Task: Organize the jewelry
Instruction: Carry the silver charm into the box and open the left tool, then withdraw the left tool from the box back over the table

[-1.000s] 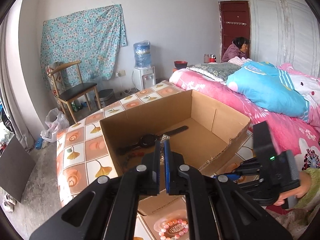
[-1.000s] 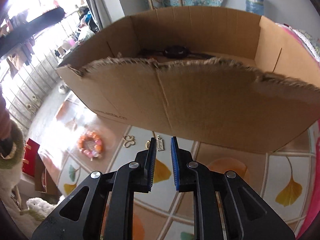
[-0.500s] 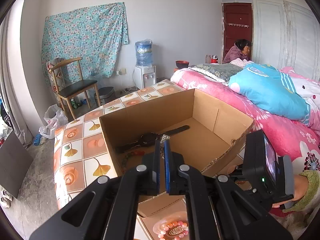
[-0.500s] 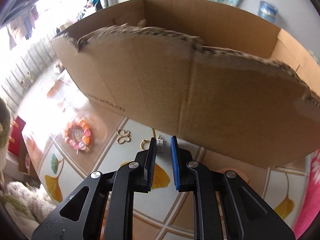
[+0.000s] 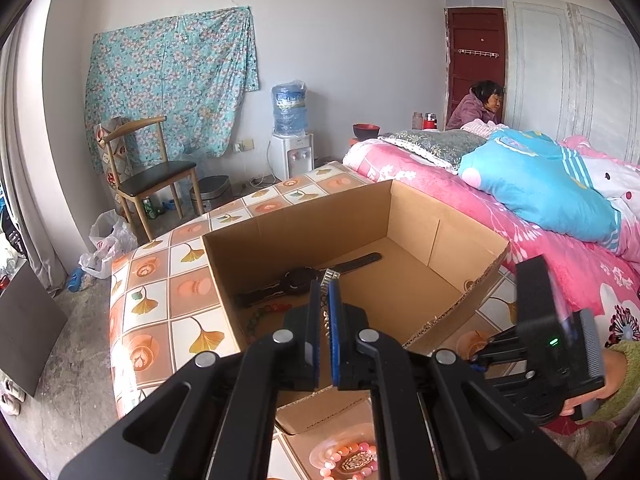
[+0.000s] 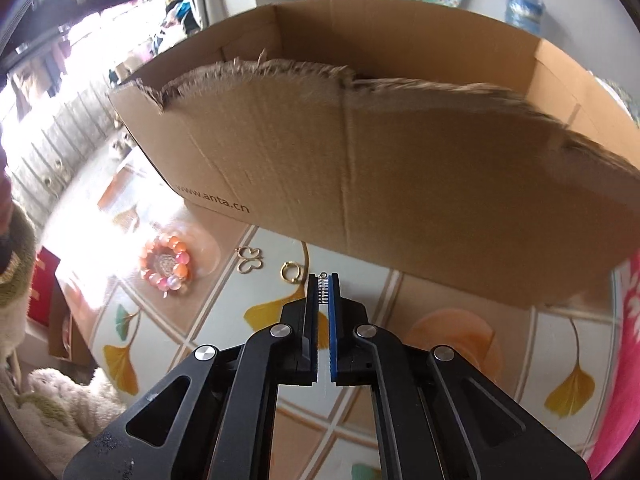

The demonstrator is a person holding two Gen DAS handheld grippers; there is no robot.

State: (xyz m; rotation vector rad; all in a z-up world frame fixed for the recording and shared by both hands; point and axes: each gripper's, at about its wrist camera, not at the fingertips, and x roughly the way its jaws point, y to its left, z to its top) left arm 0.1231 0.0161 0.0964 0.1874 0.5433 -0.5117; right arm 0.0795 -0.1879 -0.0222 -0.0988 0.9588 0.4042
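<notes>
An open cardboard box (image 5: pixel 304 216) stands on the tiled table and holds a black watch (image 5: pixel 300 278) and a dark bead string (image 5: pixel 264 312). My left gripper (image 5: pixel 329 284) hovers over the box's near wall, shut on a small silver earring (image 5: pixel 329 275). In the right wrist view the box's torn wall (image 6: pixel 400 168) fills the background. Just in front of it, low over the table, my right gripper (image 6: pixel 323 280) is shut on a silver rhinestone earring (image 6: pixel 322 292). A gold ring (image 6: pixel 291 272), a gold butterfly earring (image 6: pixel 249 260) and an orange bead bracelet (image 6: pixel 165 266) lie to its left.
A pink bed (image 5: pixel 520 200) runs along the table's right side. A chair (image 5: pixel 148 168), a water dispenser (image 5: pixel 290 136) and a seated person (image 5: pixel 478 106) are at the back. The table's left edge (image 5: pixel 116 320) drops to the floor. A cardboard flap (image 5: pixel 320 416) lies near the bracelet.
My right gripper's jaws have closed on the silver rhinestone earring that lay between them on the table. The left gripper has stayed shut over the box.
</notes>
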